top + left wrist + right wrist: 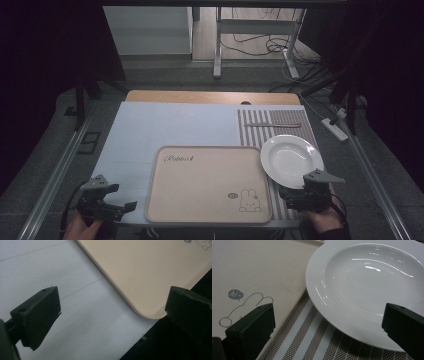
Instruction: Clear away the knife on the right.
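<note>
Landmark: the beige rabbit-print tray, sitting at the near middle of the table.

Your right gripper hovers just off the tray's near right corner, jaws spread wide and holding nothing. In the right gripper view they frame the near rim of the white soup plate. The plate rests on the striped placemat directly right of the tray, with its left rim touching or slightly overlapping the tray's right edge; you cannot tell which from here. A table knife lies on the same mat beyond the tray's far right corner, well apart from the plate.

Your left gripper sits off the tray's near left corner, over the pale blue mat, jaws also wide apart and empty. The tray's rounded corner lies between them in the left gripper view.

Risks, as judged:
- The plate rim is glossy and sloped, so a shallow bite near the lip may slip as you lift.
- If the rim does ride on the tray edge, closing there could pinch the tray lip too and drag the tray.
- A one-sided grip on a broad plate will tip it, so expect sag away from your jaws.
- The tray's near edge sits close to the table edge, and a nudge could push it off.
</note>
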{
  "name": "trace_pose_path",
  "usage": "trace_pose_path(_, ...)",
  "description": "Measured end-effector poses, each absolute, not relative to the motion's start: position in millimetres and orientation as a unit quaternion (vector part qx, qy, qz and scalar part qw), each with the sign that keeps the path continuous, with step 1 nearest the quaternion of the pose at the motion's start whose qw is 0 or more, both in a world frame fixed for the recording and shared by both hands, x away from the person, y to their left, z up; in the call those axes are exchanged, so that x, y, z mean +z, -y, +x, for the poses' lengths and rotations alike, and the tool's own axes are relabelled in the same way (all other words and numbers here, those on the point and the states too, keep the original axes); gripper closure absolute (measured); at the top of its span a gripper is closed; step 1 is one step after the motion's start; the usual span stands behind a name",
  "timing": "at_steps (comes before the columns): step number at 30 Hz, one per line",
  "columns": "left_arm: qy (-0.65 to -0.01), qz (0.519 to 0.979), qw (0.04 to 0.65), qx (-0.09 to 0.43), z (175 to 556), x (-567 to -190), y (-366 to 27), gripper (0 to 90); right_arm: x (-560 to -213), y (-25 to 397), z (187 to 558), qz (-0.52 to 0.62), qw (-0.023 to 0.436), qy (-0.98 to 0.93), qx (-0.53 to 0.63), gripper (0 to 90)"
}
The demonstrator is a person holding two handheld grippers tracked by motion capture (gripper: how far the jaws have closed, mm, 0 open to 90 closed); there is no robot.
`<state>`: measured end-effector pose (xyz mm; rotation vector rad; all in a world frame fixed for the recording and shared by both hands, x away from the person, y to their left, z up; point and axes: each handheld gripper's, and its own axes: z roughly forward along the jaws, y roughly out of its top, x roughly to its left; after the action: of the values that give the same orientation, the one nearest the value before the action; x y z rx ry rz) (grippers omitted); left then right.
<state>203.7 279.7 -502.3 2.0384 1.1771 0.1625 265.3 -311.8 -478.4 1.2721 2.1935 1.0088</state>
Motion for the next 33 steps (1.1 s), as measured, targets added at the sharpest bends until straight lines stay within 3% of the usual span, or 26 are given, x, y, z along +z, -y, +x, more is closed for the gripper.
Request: trace_pose_path(33, -0.46, 0.8, 0.38, 0.058, 204.5, -503.0, -279.4, 1.0, -479.8, 304.6, 270.7, 0.446, 0.186, -0.804, 0.347, 0.0)
